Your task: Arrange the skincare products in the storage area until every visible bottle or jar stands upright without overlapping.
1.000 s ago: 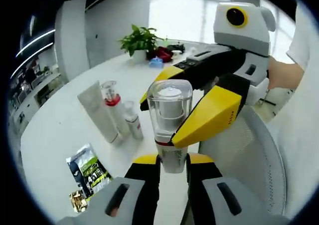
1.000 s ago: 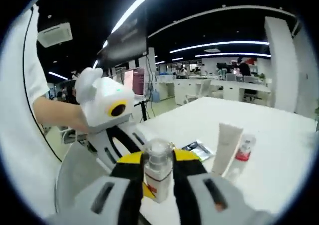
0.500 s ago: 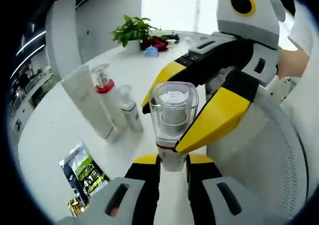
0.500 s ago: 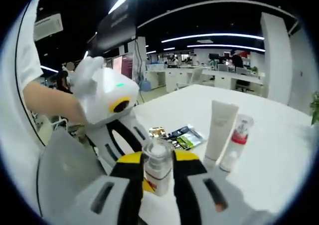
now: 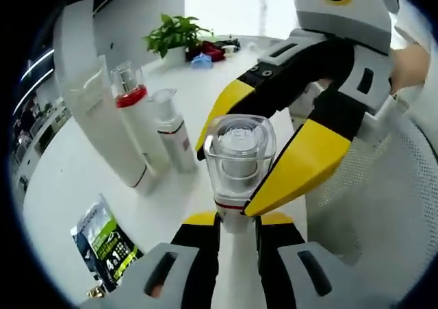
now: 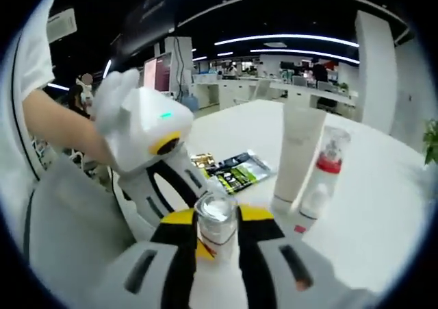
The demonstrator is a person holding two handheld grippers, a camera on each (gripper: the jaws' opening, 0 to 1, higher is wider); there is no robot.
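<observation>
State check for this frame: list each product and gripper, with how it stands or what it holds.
Clear-capped bottle: upright, gripped by both grippers.
Left gripper: shut on the bottle's base.
Right gripper: shut on the same bottle.
White tube: standing on the table.
Red-collared bottle: upright beside the tube.
Small pump bottle: upright.
Sachet: lying flat.

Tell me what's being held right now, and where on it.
A clear-capped bottle: left hand-held gripper holds its base, right hand-held gripper its neck.
</observation>
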